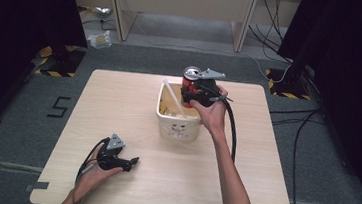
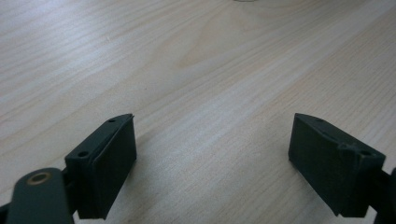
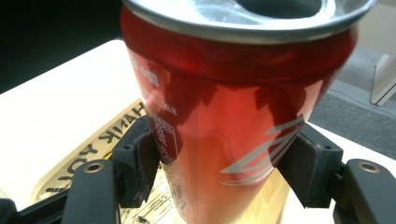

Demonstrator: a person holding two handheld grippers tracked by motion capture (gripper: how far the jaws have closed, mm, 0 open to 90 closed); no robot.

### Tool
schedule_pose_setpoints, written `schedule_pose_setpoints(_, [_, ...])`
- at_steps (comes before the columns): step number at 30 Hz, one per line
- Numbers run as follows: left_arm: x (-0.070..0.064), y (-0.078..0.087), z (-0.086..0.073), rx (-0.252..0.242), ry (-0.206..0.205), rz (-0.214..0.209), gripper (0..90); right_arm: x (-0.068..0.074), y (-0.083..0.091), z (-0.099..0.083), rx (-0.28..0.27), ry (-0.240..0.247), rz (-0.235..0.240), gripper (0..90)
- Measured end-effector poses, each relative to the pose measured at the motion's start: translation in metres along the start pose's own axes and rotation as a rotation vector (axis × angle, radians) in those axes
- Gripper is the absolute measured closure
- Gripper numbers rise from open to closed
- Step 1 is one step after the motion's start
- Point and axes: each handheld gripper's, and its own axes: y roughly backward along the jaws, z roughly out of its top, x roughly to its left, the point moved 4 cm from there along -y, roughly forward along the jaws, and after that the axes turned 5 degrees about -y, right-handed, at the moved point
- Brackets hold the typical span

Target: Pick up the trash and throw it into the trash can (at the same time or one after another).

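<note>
Now | right gripper (image 1: 194, 89) clamps red can (image 1: 190, 79) upright, opening up, over tub (image 1: 178, 127) | left gripper (image 1: 132, 162) spread wide.

Both forearms were bare, with no sleeves visible. The left gripper (image 1: 130, 161) and the right gripper (image 1: 189, 93) were black, each topped by a grey three-cornered plate and trailing a black cable. Their jaws were thick, blocky black pads with small screw holes, carried on arms with brass-ringed holes.
</note>
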Motion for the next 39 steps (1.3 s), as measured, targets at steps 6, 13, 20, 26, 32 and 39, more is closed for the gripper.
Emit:
schedule_pose_setpoints(6, [0.0, 0.0, 0.0, 0.0, -0.001, 0.001, 14.3, -0.003, -0.007, -0.006, 0.03, -0.011, 0.001, 34.2])
schedule_pose_setpoints(13, [0.0, 0.0, 0.0, 0.0, -0.001, 0.001, 14.3, -0.002, -0.015, -0.014, 0.062, -0.023, 0.013, 34.1])
schedule_pose_setpoints(20, [0.0, 0.0, 0.0, 0.002, -0.001, -0.002, 14.4, -0.001, -0.017, -0.016, 0.075, -0.027, 0.025, 33.8])
schedule_pose_setpoints(26, [0.0, 0.0, 0.0, 0.002, 0.0, -0.002, 14.4, -0.001, -0.017, -0.016, 0.074, -0.028, 0.035, 33.5])
schedule_pose_setpoints(32, [0.0, 0.0, 0.0, 0.003, -0.001, -0.002, 14.4, -0.001, -0.016, -0.016, 0.073, -0.03, 0.037, 31.4])
schedule_pose_setpoints(39, [0.0, 0.0, 0.0, 0.002, -0.002, -0.003, 14.3, -0.001, -0.01, -0.012, 0.044, -0.037, 0.038, 27.6])
